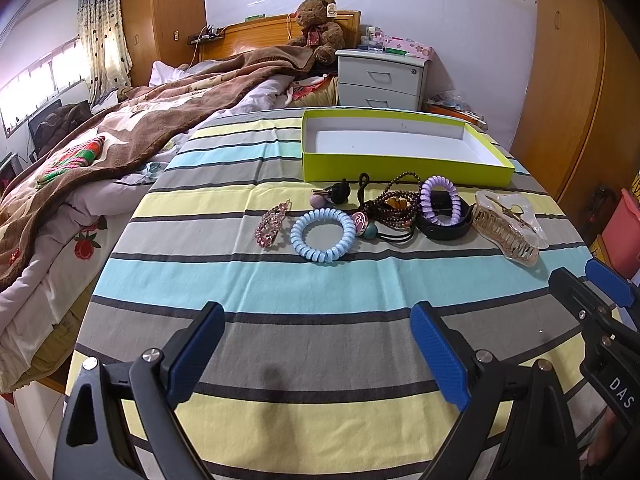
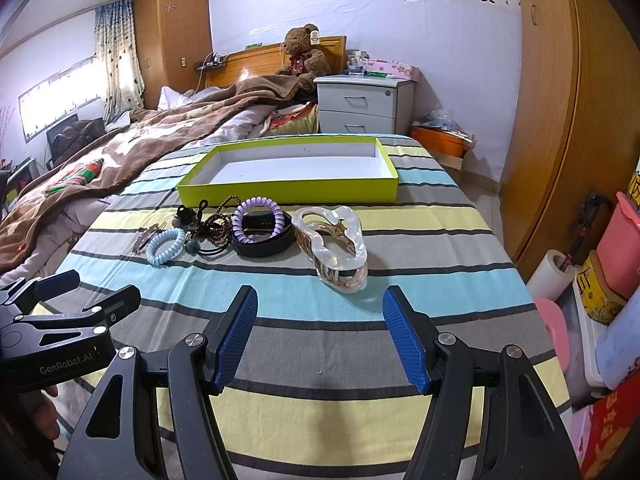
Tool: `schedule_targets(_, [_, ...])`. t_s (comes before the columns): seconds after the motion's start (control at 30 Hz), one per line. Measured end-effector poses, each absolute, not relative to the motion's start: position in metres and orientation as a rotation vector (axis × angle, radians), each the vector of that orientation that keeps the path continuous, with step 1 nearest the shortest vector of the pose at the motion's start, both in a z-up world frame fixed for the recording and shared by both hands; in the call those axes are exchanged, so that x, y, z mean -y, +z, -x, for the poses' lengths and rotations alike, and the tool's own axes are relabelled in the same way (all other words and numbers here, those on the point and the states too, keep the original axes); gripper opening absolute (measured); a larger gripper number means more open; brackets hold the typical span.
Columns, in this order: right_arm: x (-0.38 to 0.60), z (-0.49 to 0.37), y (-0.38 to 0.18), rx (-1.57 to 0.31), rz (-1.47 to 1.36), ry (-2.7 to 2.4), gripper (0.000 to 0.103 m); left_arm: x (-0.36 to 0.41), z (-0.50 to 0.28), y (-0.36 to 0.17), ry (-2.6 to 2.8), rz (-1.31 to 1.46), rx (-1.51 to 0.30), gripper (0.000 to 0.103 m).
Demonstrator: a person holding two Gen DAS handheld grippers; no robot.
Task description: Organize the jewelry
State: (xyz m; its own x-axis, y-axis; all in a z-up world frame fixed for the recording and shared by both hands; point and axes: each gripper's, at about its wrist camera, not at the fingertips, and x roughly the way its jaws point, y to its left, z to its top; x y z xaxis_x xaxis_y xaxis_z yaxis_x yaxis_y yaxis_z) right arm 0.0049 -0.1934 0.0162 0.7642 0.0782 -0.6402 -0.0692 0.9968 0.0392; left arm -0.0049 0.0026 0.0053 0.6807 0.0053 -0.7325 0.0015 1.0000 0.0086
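The right gripper point(image 2: 320, 336) hangs low over the striped bedspread point(image 2: 360, 320) with its blue pads point(image 2: 236, 336) spread wide and nothing between them, and the clear hair claw point(image 2: 330, 246) lies straight ahead of the gap, just beyond the fingertips and a touch toward the left pad. The claw rests on its side, its long axis running away from the fingers and slanting slightly rightward as it comes near, so the pads as they stand would close across its narrow width, which looks like the natural grip. Beyond the claw, farther from the fingers, sits the empty green box point(image 2: 288, 192) (the likely home for everything here). Left of the claw the smaller pieces crowd together: a black band point(image 2: 262, 242) with a purple coil tie point(image 2: 258, 216) lying on it, dark beads point(image 2: 218, 220), and a pale blue coil tie point(image 2: 164, 246) at the far left. The left gripper point(image 1: 316, 356) is likewise parted and empty, held level above the cloth; from its fingers the blue coil tie point(image 1: 322, 236) lies dead ahead but well apart, while the claw point(image 1: 506, 226) is off beyond its right pad. The right gripper is therefore judged the nearer hand for the claw, the left for the coil ties and the pink clip point(image 1: 274, 224).
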Motion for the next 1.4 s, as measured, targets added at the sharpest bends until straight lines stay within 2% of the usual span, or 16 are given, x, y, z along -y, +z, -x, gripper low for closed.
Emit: schedule_targets(1.4, [0.1933,-0.0045,0.0165,-0.696,-0.013,0.081,0.065,-0.0042,0.0051,0.0057,0.012,-0.006,-0.824,0.095])
